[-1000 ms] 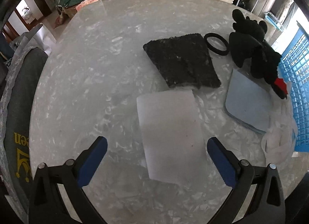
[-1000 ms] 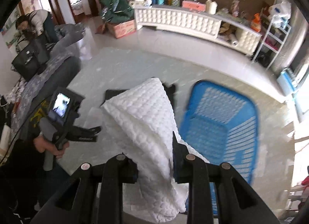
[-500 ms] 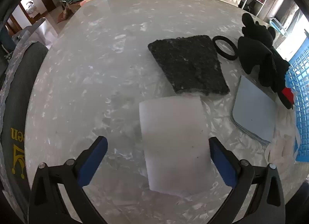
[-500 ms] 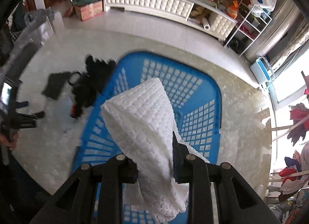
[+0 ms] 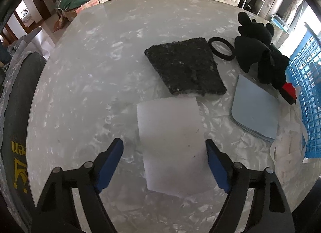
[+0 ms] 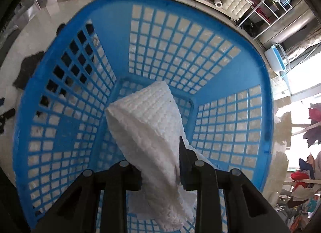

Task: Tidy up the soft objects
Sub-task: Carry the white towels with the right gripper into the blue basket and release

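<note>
Lowered into the basket, the right claw grips the towel, ready to drop, while the left claw, narrowing, straddles a pad.

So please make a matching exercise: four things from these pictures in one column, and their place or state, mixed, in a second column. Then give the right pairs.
Column 1:
1. white waffle cloth
2. white foam sheet
3. black ring
4. blue basket

Column 2:
A. flat on the table, between open jaws
B. beside the black plush toy
C. under the hanging cloth
D. pinched in closed jaws

Pairs: 1-D, 2-A, 3-B, 4-C
</note>
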`<state>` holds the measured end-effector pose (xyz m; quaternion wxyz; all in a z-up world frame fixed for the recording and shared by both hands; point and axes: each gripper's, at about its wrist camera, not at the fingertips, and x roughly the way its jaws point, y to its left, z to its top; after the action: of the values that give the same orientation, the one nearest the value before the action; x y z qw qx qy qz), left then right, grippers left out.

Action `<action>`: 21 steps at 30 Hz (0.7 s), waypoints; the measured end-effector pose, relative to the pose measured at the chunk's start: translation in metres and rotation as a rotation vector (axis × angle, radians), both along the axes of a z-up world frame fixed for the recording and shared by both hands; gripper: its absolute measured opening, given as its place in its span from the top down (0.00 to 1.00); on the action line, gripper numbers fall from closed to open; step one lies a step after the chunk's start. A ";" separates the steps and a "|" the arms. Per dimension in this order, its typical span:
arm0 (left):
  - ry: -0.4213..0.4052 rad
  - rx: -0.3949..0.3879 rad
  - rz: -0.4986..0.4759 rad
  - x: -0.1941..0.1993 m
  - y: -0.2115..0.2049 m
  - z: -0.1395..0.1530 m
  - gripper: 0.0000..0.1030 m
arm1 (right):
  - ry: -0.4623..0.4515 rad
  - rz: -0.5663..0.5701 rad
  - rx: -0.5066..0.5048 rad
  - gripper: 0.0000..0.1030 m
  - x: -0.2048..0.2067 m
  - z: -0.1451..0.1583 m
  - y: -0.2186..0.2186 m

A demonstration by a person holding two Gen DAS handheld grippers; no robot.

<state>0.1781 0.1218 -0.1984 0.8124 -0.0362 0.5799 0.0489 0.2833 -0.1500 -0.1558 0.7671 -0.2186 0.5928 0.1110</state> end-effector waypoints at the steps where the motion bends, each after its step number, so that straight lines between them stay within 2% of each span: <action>1: -0.002 -0.001 -0.003 -0.001 0.000 0.000 0.26 | 0.003 0.001 -0.013 0.74 0.002 -0.001 0.000; 6: -0.007 -0.002 -0.006 -0.005 -0.002 0.004 0.31 | 0.055 -0.005 0.006 0.68 0.018 -0.007 -0.001; 8: -0.008 -0.001 -0.001 -0.006 -0.002 0.005 0.35 | 0.046 -0.003 -0.007 0.61 0.017 -0.011 0.003; 10: -0.006 -0.002 0.002 -0.008 -0.001 0.007 0.39 | 0.050 0.005 0.000 0.45 0.019 -0.014 0.003; 11: -0.005 -0.002 0.003 -0.007 -0.002 0.007 0.41 | 0.049 0.008 -0.004 0.41 0.016 -0.013 0.006; 13: -0.003 -0.002 0.004 -0.008 -0.003 0.009 0.44 | 0.046 0.023 -0.012 0.20 0.014 -0.011 0.010; 18: 0.005 -0.016 0.011 -0.011 -0.002 0.012 0.47 | 0.013 0.038 -0.025 0.06 0.010 0.003 0.016; 21: 0.017 -0.035 0.010 -0.015 -0.002 0.013 0.48 | -0.008 0.029 -0.006 0.04 0.005 0.018 0.012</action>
<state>0.1633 0.1197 -0.1851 0.8064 -0.0530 0.5874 0.0432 0.2881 -0.1377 -0.1377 0.7672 -0.2300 0.5867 0.1195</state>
